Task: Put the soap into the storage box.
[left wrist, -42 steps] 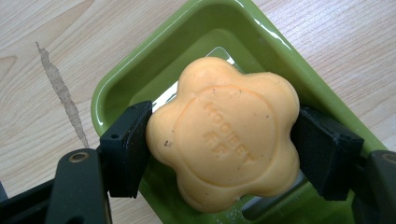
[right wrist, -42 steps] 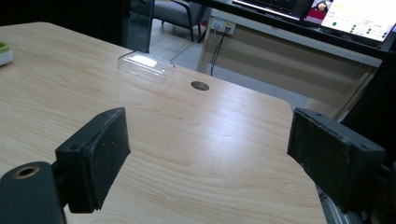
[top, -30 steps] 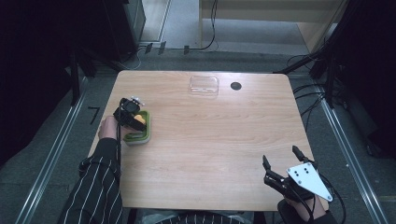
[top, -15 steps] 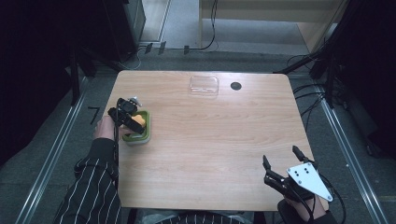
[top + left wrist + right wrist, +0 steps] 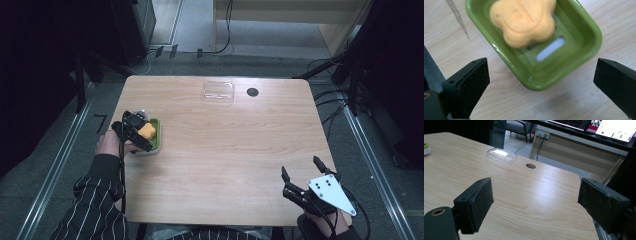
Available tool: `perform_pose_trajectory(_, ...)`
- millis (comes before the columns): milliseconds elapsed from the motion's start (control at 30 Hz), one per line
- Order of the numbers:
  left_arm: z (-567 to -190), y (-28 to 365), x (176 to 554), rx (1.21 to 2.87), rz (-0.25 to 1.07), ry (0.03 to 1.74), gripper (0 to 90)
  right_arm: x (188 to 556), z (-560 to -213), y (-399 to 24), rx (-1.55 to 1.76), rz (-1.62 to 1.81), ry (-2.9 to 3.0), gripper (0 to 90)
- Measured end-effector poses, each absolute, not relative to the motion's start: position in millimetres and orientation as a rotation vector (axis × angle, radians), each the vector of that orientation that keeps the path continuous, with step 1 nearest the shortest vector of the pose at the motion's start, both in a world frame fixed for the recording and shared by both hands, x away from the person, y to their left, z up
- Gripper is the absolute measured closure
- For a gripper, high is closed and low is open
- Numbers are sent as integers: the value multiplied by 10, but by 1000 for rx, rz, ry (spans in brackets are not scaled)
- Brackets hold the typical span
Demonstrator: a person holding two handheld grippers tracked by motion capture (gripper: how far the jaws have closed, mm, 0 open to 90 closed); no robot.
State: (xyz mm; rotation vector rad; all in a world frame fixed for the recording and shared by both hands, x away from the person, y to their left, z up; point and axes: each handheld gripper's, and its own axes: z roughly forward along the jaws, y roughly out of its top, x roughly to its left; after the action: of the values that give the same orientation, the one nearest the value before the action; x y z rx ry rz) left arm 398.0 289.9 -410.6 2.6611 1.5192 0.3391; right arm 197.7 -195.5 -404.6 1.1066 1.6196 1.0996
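A: Item one, table [image 5: 225, 160]: light wood, carrying everything listed below. Status?

B: Mostly bare. The work sits at its 9 o'clock edge; the far edge toward 12 o'clock carries two items.

A: Item two, left gripper [image 5: 134, 131]?

B: Above the green soap dish [image 5: 154, 139] at the table's 9 o'clock side. In the left gripper view its fingers [image 5: 466, 85] stand spread as wide as they go, having just been opening, with nothing pressed between them; the dish lies below and ahead in the gap, untouched.

A: Item three, right gripper [image 5: 305, 182]?

B: At the table's 5 o'clock corner, well apart from the dish. Fingers [image 5: 475, 203] wide open, holding nothing, aimed across the bare wood toward 12 o'clock.

A: Item four, clear plastic lid [image 5: 218, 92]?

B: Lying flat near 12 o'clock, just beside a small dark hole [image 5: 252, 92] in the table. Nobody is near it.

A: Item five, the dish itself?

B: Flat on the table, with a drain slot in its floor.

A: Item six, orange soap [image 5: 524, 21]?

B: Flower-shaped, resting inside the dish, toward its 12 o'clock end in the left gripper view. Released, by the look of it.

A: Progress?

B: Judged: soap placed in the dish, that step done. Remaining, probably: fetch the lid and cover the dish. Not yet begun.
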Motion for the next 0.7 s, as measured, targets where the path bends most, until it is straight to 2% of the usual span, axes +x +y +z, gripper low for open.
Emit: perform_pose_trajectory(700,-4124,2800,3562,2732,271,1484,0,1974,-4045,-1960,1106,1101,1619,133)
